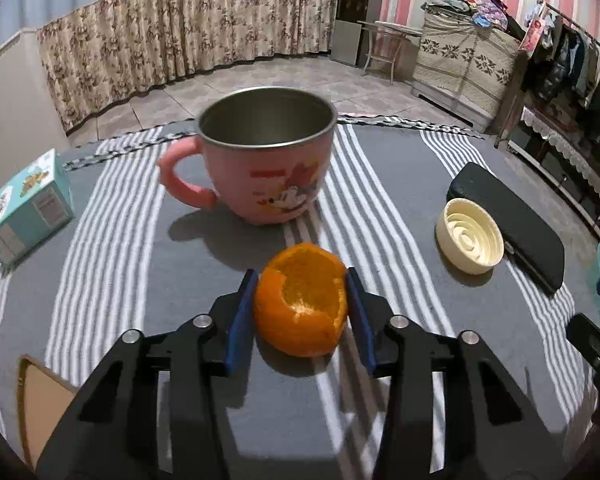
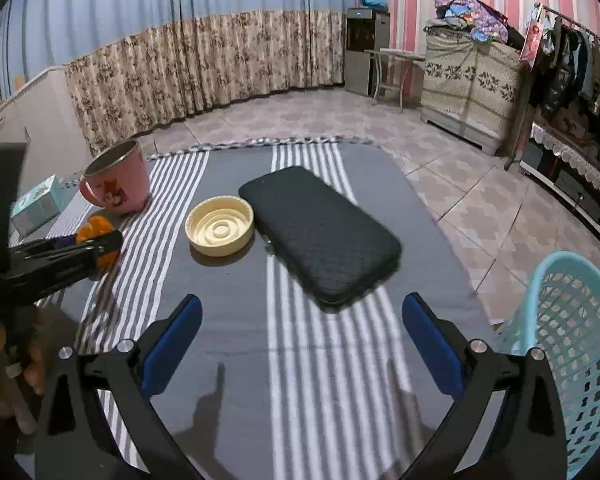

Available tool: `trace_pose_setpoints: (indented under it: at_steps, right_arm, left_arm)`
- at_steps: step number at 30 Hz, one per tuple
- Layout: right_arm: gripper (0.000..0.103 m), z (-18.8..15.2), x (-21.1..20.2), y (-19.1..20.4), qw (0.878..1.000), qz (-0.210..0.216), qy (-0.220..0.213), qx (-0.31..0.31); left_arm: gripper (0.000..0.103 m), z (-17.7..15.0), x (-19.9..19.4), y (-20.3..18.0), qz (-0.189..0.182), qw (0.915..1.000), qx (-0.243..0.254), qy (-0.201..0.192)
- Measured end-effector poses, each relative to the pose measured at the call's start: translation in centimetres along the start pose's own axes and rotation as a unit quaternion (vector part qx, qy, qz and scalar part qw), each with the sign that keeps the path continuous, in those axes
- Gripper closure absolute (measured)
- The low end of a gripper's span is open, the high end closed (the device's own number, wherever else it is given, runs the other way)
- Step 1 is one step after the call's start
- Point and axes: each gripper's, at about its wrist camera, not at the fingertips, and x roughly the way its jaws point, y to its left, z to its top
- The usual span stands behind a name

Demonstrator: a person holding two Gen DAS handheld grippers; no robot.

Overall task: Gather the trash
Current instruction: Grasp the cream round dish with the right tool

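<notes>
An orange peel, hollowed like a cup, rests on the striped grey tablecloth. My left gripper is shut on it, one blue pad against each side. In the right wrist view the same orange peel shows at the far left, in the left gripper. My right gripper hangs open over the cloth with nothing between its fingers. A light blue plastic basket stands off the table's right edge, close to its right finger.
A pink metal-lined cup stands just behind the peel. To the right lie a cream round lid and a black case. A pale blue box sits at the left edge, a brown cardboard piece near left.
</notes>
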Motion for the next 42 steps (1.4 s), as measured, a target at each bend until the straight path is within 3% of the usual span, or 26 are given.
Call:
trace_pose_setpoints:
  at_steps: [9, 16, 19, 25, 35, 40, 42]
  right_arm:
    - [0.005, 1.3, 3.8, 3.8, 1.0, 0.0, 0.025, 0.001]
    - [0.007, 3.1, 6.5, 7.3, 0.999, -0.009, 0.037, -0.019]
    - [0.024, 3.1, 6.3, 8.0, 0.999, -0.017, 0.038, -0.018]
    - [0.024, 1.8, 6.5, 8.4, 0.998, -0.028, 0.061, -0.005]
    - [0.024, 3.7, 8.4, 8.3, 0.998, -0.023, 0.06, 0.0]
    - [0.042, 4.5, 8.9, 8.4, 0.998, -0.015, 0.054, 0.002]
    - [0.042, 4.4, 8.8, 8.5, 0.999, -0.01, 0.051, 0.0]
  left_arm:
    - [0.062, -0.3, -2.6, 4.2, 0.048, 0.9986, -0.016, -0.018]
    - [0.062, 0.1, -4.3, 6.5, 0.053, 0.9966, -0.041, -0.048]
    - [0.062, 0.1, -4.5, 6.9, 0.068, 0.9953, -0.045, -0.052]
    - [0.062, 0.2, -4.5, 8.5, 0.055, 0.9943, -0.076, -0.052]
    - [0.062, -0.2, -4.1, 7.9, 0.052, 0.9948, -0.072, -0.05]
    - [0.062, -0.2, -4.1, 7.7, 0.053, 0.9949, -0.071, -0.049]
    - [0.062, -0.3, -4.0, 7.8, 0.052, 0.995, -0.071, -0.048]
